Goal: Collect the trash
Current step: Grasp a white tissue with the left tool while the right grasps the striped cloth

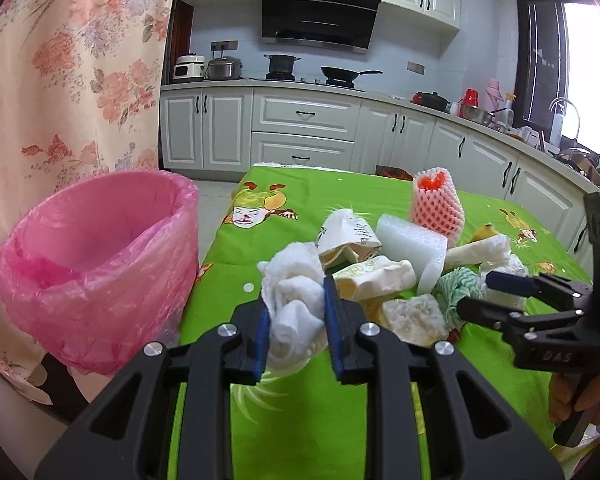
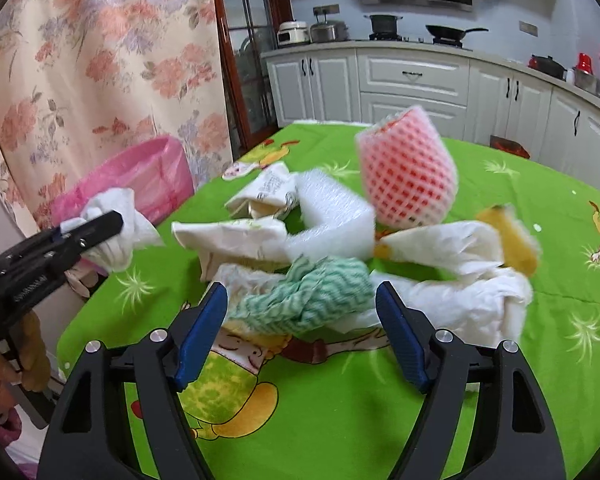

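My left gripper (image 1: 296,300) is shut on a crumpled white tissue (image 1: 294,276), held above the green tablecloth (image 1: 300,420) just right of the pink-lined trash bin (image 1: 112,312). The right wrist view shows that same gripper (image 2: 96,224) and tissue (image 2: 120,216) in front of the bin (image 2: 140,172). My right gripper (image 2: 302,292) stands open with a green-and-white zigzag cloth (image 2: 312,296) between its blue pads (image 2: 204,320); I see no squeeze on it. From the left wrist view it (image 1: 476,292) reaches into the trash pile from the right.
The pile holds a pink foam fruit net (image 2: 408,176), white foam sheet (image 2: 336,216), paper wrappers (image 2: 236,236), white tissues (image 2: 472,304) and a banana peel (image 2: 512,236). A floral curtain (image 1: 68,80) hangs behind the bin. Kitchen cabinets (image 1: 304,120) line the back.
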Demonstrator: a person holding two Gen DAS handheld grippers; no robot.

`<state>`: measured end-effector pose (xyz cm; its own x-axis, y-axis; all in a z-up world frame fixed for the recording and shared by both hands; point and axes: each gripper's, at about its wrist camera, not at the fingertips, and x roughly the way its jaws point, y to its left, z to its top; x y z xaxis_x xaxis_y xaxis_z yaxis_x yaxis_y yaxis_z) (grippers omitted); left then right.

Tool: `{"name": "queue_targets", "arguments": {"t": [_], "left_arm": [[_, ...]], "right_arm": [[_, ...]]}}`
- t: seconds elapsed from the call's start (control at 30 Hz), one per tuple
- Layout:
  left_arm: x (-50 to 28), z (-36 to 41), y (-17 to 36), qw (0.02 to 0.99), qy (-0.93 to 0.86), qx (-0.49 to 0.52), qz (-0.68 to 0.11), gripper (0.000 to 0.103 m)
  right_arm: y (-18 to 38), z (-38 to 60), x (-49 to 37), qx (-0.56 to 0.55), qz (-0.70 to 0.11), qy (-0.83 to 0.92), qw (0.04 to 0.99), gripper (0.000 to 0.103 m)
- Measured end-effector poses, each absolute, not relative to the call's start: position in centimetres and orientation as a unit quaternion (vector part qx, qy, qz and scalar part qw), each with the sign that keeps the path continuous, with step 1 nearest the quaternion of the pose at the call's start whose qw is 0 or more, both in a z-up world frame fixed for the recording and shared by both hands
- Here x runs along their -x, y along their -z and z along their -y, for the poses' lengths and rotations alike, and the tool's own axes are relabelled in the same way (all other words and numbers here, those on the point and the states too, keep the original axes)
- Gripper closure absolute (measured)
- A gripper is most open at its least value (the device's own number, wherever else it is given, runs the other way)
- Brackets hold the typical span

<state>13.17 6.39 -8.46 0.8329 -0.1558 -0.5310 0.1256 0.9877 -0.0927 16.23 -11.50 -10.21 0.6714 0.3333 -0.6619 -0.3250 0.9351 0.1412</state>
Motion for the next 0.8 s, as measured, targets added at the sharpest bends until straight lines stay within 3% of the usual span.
{"name": "queue_targets", "arguments": {"t": [0.27, 0.43, 0.8], "left_arm": [[-12.5, -6.9, 8.6, 0.957, 0.065, 0.031, -0.282, 0.079], [-12.4, -7.1, 9.1, 0.954, 0.063, 0.039, -0.290, 0.079], [-12.1, -6.0, 8.2, 0.958, 0.064, 0.035, -0.279, 0.079]], "right_arm": [[11.9, 11.7, -17.5, -0.013, -0.393, -0.158, 0.906, 0.048], [12.2, 12.5, -16.9, -0.007, -0.396, -0.158, 0.904, 0.075], [9.4, 12.8, -14.9, 0.000, -0.344, -0.182, 0.921, 0.078]]}}
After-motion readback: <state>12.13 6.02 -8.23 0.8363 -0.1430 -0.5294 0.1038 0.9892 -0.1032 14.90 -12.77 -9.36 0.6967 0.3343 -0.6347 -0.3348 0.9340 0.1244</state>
